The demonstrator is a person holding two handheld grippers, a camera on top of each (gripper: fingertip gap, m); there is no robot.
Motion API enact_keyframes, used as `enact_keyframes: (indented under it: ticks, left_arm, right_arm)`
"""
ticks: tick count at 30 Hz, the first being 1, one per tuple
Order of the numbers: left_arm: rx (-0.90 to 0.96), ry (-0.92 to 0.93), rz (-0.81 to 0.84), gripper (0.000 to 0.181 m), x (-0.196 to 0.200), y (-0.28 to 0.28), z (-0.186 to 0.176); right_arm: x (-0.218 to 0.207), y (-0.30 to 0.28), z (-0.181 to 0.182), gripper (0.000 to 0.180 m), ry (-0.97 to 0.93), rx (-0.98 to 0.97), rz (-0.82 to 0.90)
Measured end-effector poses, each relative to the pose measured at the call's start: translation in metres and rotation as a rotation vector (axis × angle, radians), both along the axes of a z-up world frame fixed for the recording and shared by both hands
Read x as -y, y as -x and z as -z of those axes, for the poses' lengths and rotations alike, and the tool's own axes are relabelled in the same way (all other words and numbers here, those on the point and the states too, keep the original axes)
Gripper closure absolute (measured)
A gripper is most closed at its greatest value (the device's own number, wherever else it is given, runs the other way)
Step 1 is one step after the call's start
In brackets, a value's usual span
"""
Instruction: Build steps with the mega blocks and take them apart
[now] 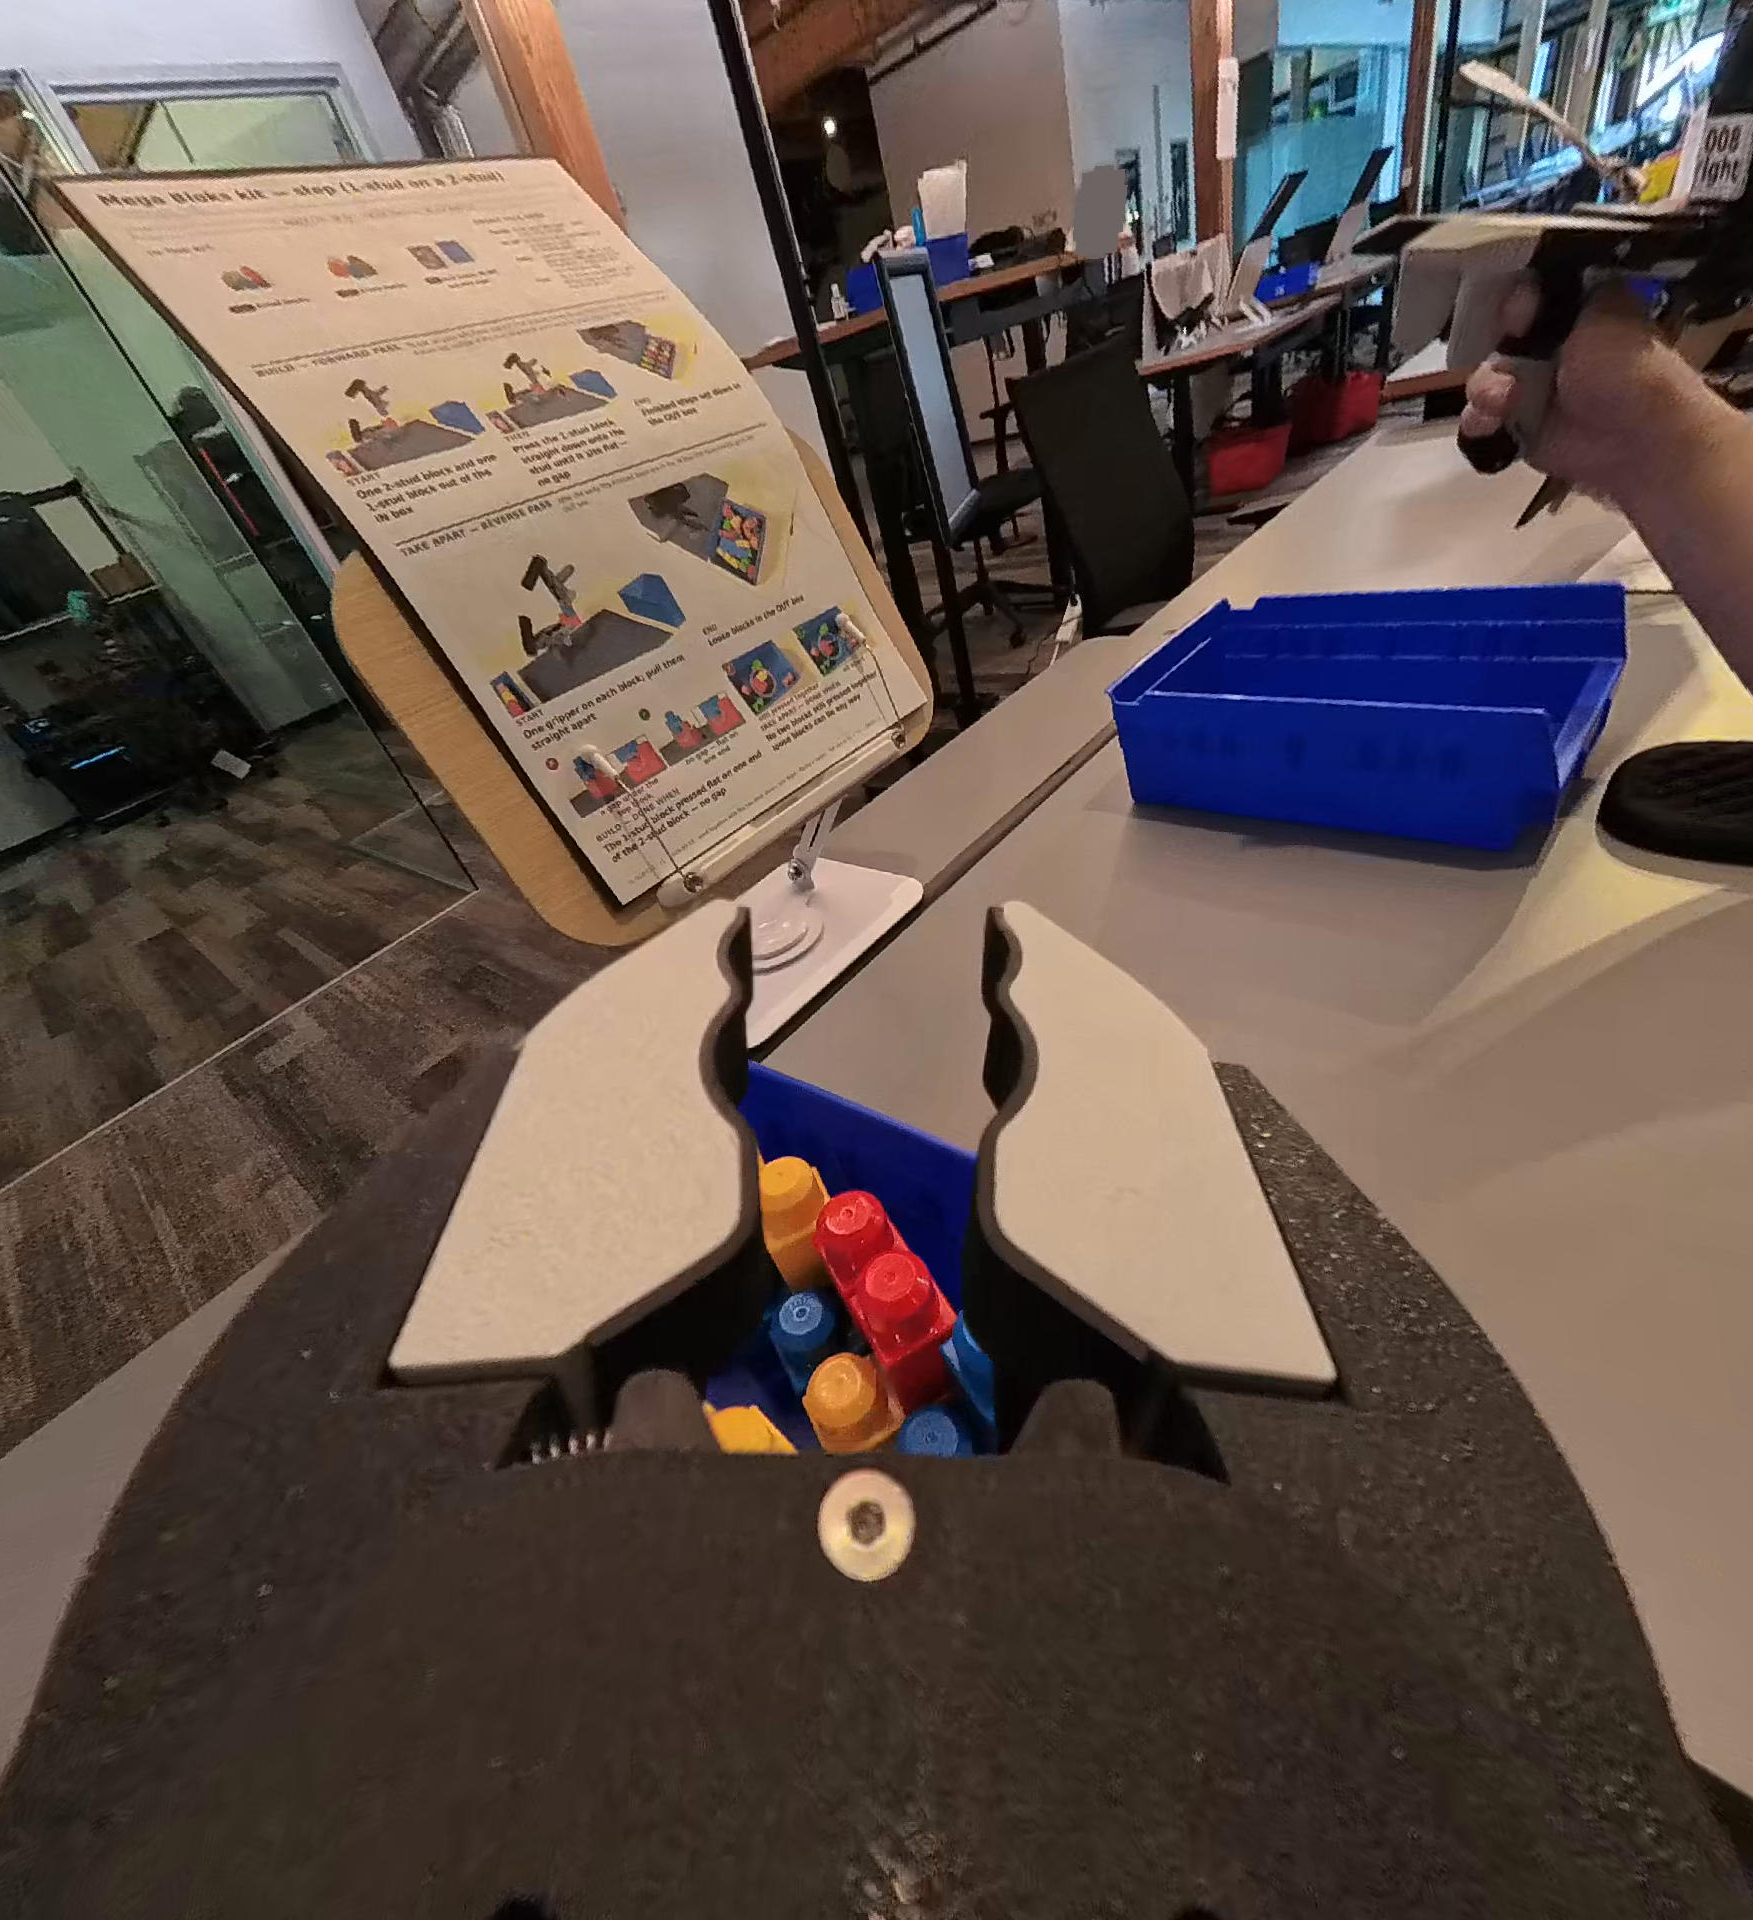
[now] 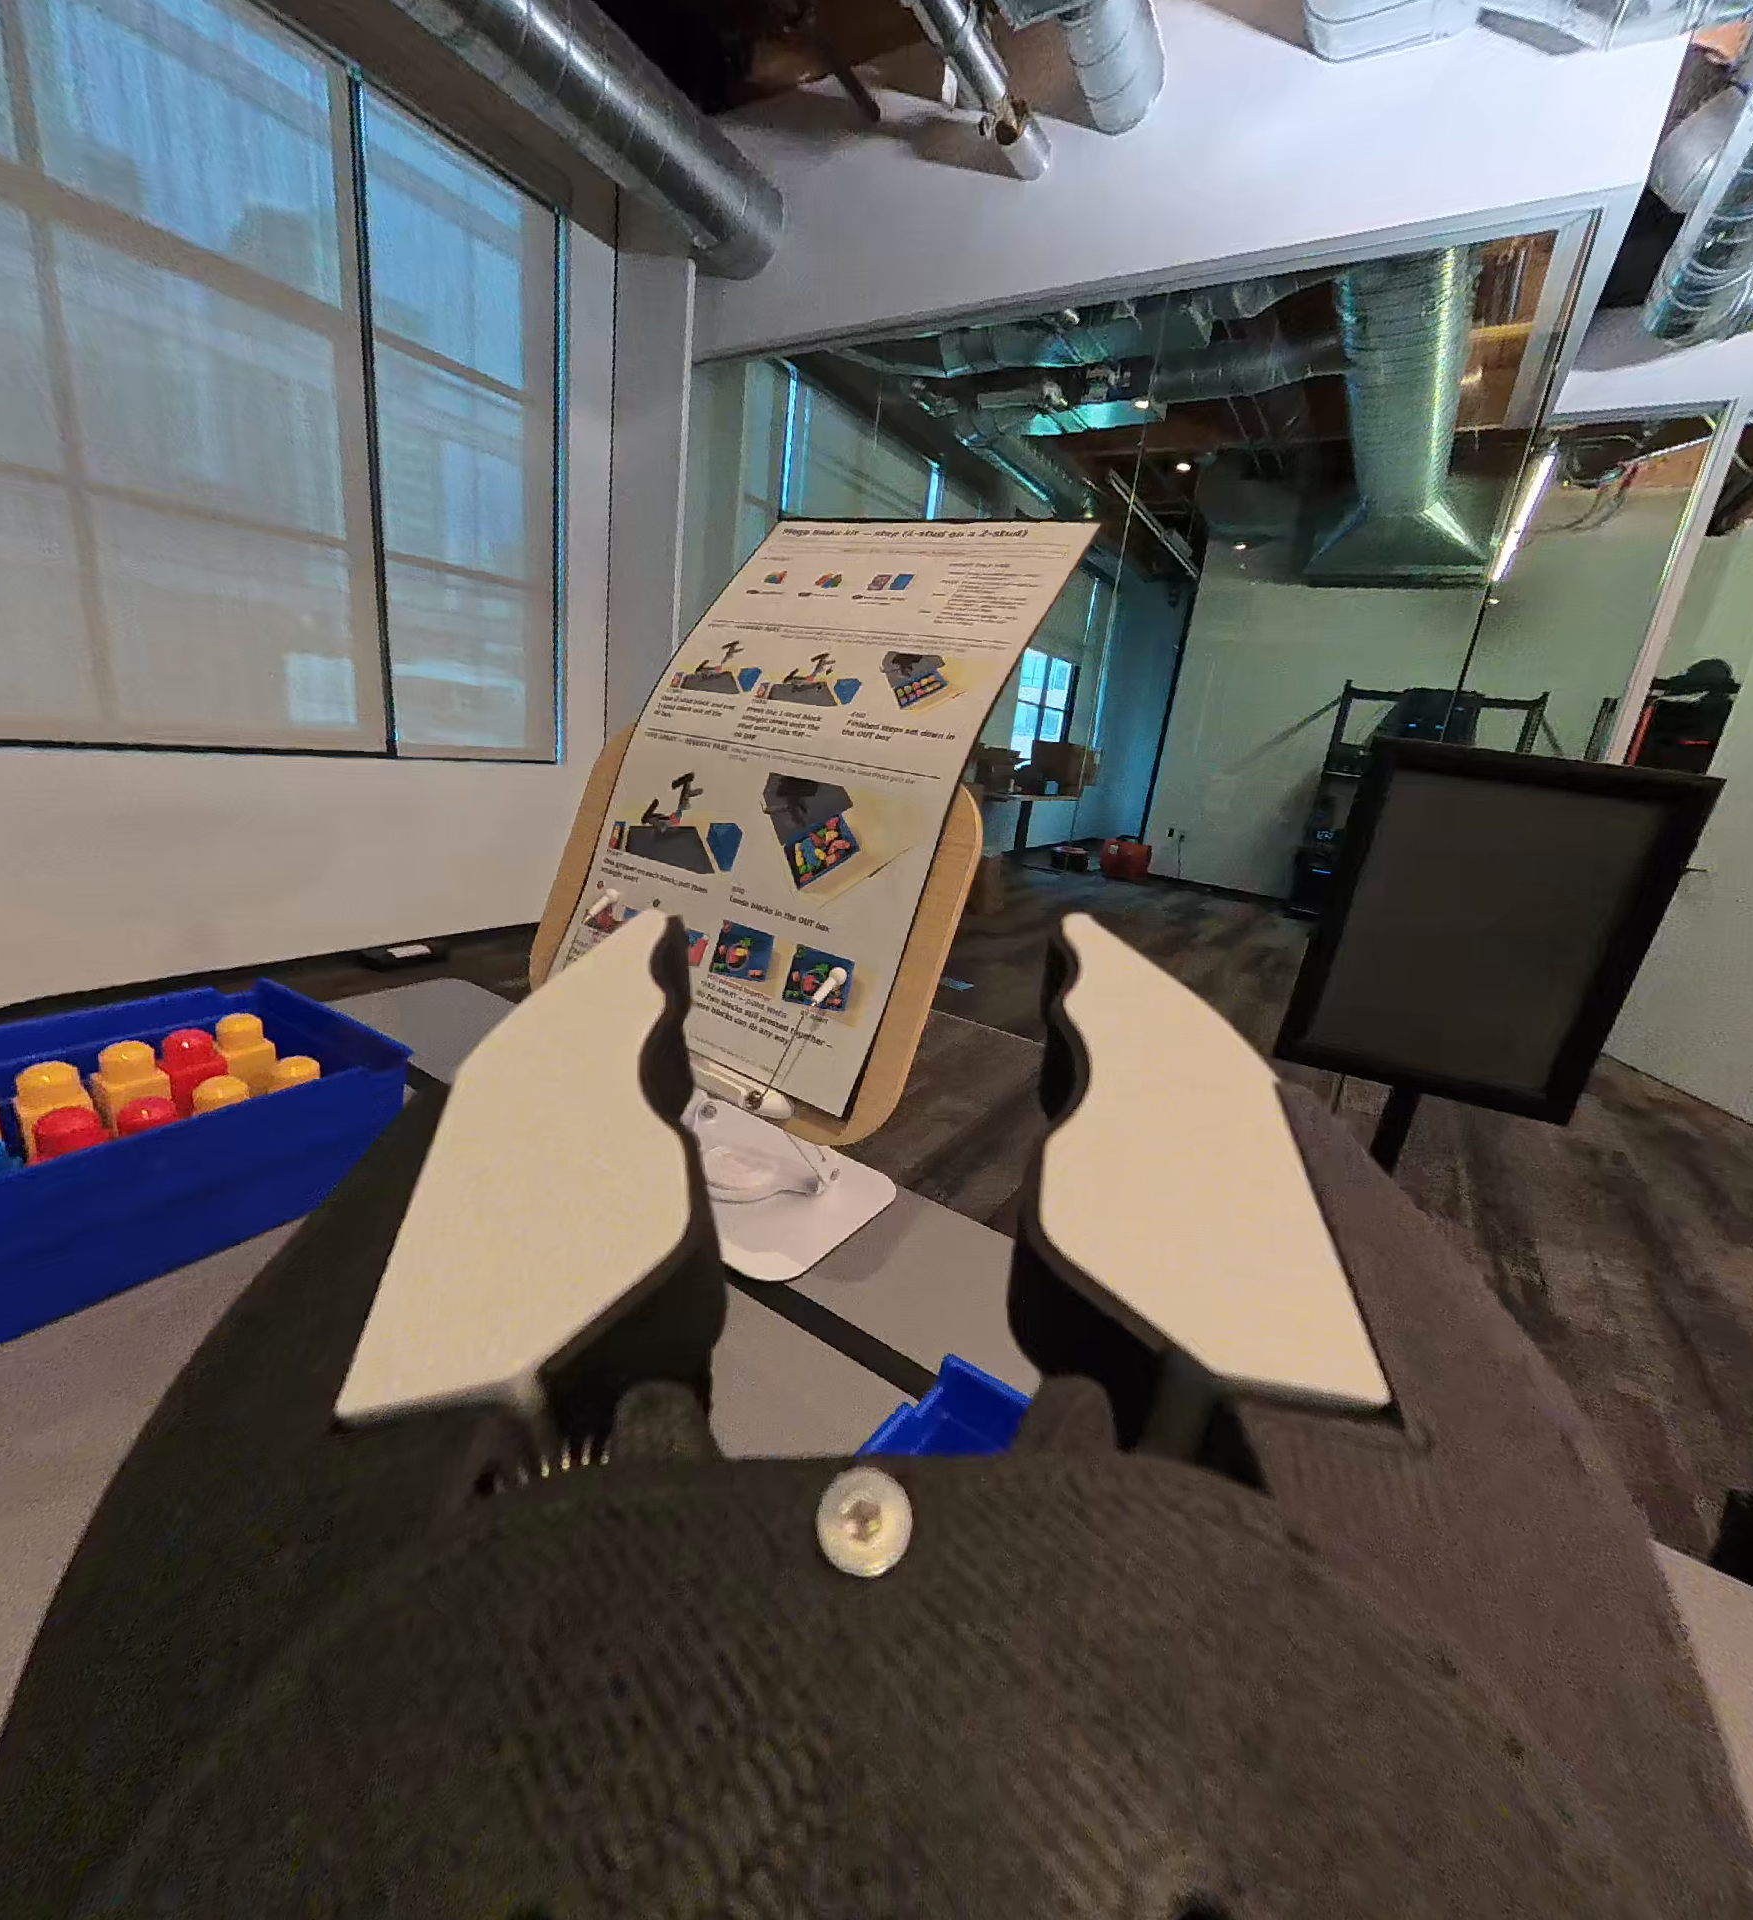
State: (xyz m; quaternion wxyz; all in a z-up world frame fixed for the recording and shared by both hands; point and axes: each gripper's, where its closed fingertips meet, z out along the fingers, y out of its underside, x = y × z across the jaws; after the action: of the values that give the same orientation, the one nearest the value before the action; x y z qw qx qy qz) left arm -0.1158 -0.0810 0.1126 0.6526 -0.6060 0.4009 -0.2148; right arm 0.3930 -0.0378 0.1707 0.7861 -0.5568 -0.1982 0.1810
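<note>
The left gripper [image 1: 864, 997], jaws wide and empty, hovers above the mega blocks [image 1: 867, 1309] in their blue bin [image 1: 893, 1143] on the counter [image 1: 1371, 1091]. The right gripper [image 2: 864, 997] is raised, equally open and empty. Picking comes first, likely: descend, close on one block.

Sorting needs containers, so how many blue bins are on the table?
2. One full of blocks sits under the open left tongs; the other, seemingly empty bin is farther right on the table. No others visible.

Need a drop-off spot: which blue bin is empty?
The far bin, near the right gripper; it holds nothing, while the bin under the left gripper holds blocks.
</note>
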Motion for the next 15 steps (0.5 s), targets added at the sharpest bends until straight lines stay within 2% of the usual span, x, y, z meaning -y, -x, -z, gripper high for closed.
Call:
enact_keyframes:
  ticks: [5,15]
  left_arm:
    - [-0.078,0.035,-0.017,0.139,0.0,0.001,0.012]
    - [-0.107,0.037,-0.009,0.139,-0.001,-0.005,0.017]
  right_arm:
    - [-0.002,-0.001,0.003,0.118,0.011,0.026,0.016]
    - [-0.013,0.017,0.02,0.121,0.057,0.114,0.012]
